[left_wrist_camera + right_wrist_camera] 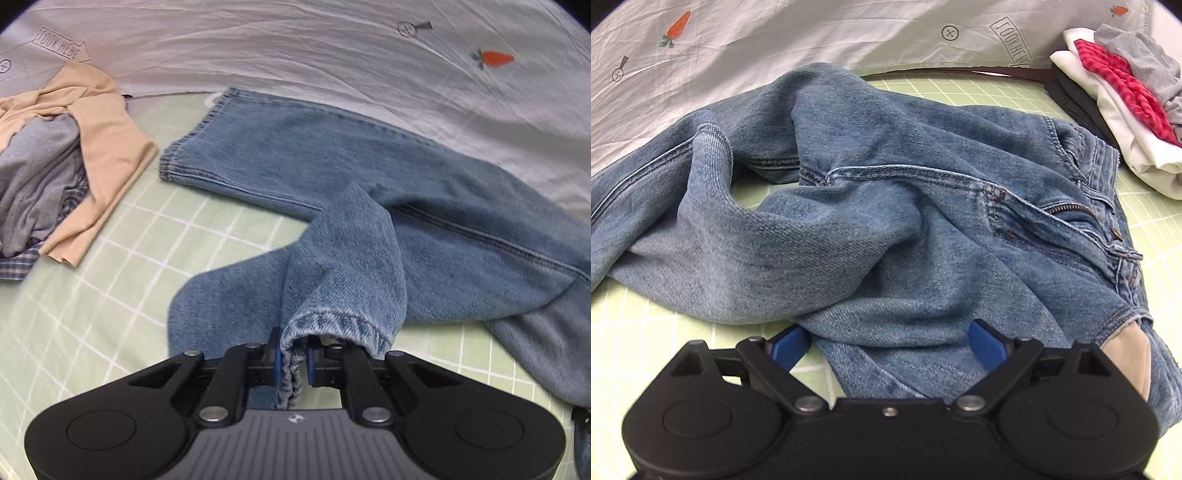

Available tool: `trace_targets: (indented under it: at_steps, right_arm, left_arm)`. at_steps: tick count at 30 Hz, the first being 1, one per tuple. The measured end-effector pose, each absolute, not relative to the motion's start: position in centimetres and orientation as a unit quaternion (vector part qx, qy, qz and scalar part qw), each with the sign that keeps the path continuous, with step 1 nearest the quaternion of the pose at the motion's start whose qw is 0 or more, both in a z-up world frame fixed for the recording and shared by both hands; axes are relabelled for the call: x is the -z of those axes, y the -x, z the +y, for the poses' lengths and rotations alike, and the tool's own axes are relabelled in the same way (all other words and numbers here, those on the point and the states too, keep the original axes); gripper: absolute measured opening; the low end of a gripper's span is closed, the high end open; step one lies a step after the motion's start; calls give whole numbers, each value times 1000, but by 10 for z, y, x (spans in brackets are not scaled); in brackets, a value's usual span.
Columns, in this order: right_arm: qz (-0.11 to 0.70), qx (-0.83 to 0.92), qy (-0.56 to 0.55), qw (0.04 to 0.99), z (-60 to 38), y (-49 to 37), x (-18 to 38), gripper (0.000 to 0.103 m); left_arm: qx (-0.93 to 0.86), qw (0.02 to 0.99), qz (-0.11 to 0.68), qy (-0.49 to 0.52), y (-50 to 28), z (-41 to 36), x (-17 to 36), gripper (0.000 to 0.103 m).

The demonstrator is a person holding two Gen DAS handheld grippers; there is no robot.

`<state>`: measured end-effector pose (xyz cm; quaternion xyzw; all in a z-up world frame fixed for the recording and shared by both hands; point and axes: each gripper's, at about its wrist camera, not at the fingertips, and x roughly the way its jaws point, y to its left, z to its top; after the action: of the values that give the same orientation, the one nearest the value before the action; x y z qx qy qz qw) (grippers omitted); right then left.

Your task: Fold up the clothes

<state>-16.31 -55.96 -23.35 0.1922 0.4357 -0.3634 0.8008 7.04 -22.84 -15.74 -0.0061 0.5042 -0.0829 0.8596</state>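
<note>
Blue jeans (332, 155) lie across a green checked cover (110, 295). In the left wrist view one leg lies flat toward the far left, and the other leg's hem (332, 321) is lifted toward me. My left gripper (293, 363) is shut on that hem, the denim bunched between its blue pads. In the right wrist view the jeans' seat and zipper area (1052, 210) lies crumpled. My right gripper (890, 343) is open, its blue pads (986, 343) wide apart on either side of a fold of denim (894, 332), not pressing on it.
A pile of beige, grey and plaid clothes (55, 166) lies at the left. A stack of white, red and grey clothes (1126, 103) sits at the far right. A white sheet with carrot prints (369, 55) lies beyond the green cover.
</note>
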Motion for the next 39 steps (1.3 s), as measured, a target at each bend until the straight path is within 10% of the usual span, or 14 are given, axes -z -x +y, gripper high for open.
trace_targets:
  at_steps: [16, 26, 39]
  right_arm:
    - [414, 481, -230, 737, -534, 150, 236, 94]
    - [418, 550, -223, 687, -517, 132, 234, 94]
    - [417, 520, -295, 684, -490, 123, 231, 94]
  left_arm:
    - [84, 876, 474, 32, -209, -153, 129, 14]
    - [78, 879, 465, 69, -253, -118, 149, 55]
    - [53, 854, 512, 78, -190, -76, 173, 66]
